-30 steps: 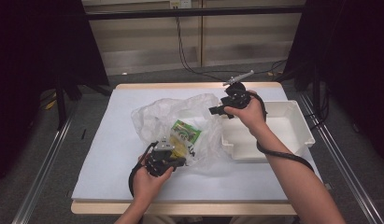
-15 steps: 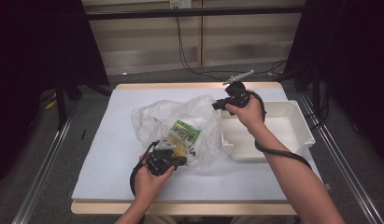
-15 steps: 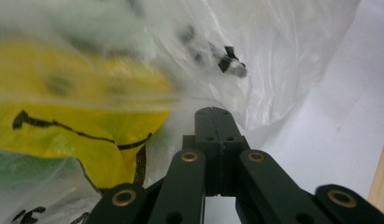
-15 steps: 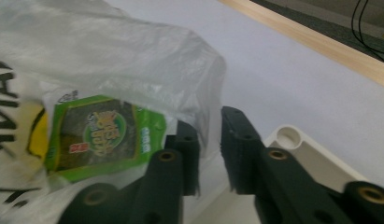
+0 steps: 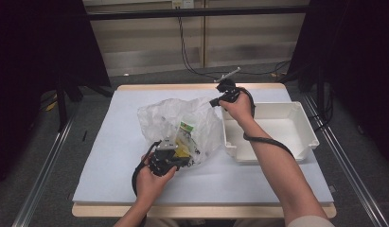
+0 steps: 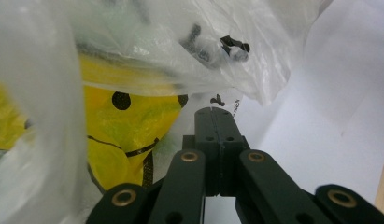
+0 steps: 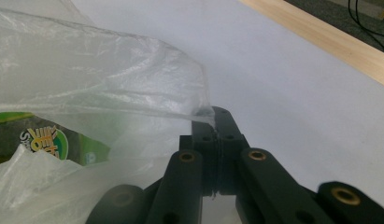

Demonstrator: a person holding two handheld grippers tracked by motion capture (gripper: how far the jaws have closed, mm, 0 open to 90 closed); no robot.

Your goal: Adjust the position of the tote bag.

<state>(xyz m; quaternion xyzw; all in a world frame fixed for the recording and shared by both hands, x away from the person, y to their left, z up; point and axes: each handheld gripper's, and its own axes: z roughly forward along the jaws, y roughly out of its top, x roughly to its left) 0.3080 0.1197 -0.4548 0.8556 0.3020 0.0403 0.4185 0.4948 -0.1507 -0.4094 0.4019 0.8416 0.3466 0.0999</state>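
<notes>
A crumpled clear plastic bag (image 5: 168,118) lies mid-table with a green-labelled packet (image 5: 186,125) and a yellow item (image 5: 182,147) inside. My left gripper (image 5: 182,160) is at the bag's near edge, jaws shut on the film (image 6: 255,70) beside a yellow smiley-face packet (image 6: 119,121). My right gripper (image 5: 214,101) is at the bag's far right corner. Its jaws have just been closing and now pinch the bag's thin edge (image 7: 199,105) at their tips (image 7: 216,116). The green packet (image 7: 49,140) shows through the film there.
A white rectangular bin (image 5: 296,118) stands to the right of the bag, under my right forearm. A pale sheet (image 5: 111,142) covers the table, with its wooden edge (image 5: 206,210) at the front. Small dark parts (image 6: 234,45) sit inside the bag.
My right gripper has moved left and down to the bag's far corner and closed its jaws on the film. The left hand has stayed put.
</notes>
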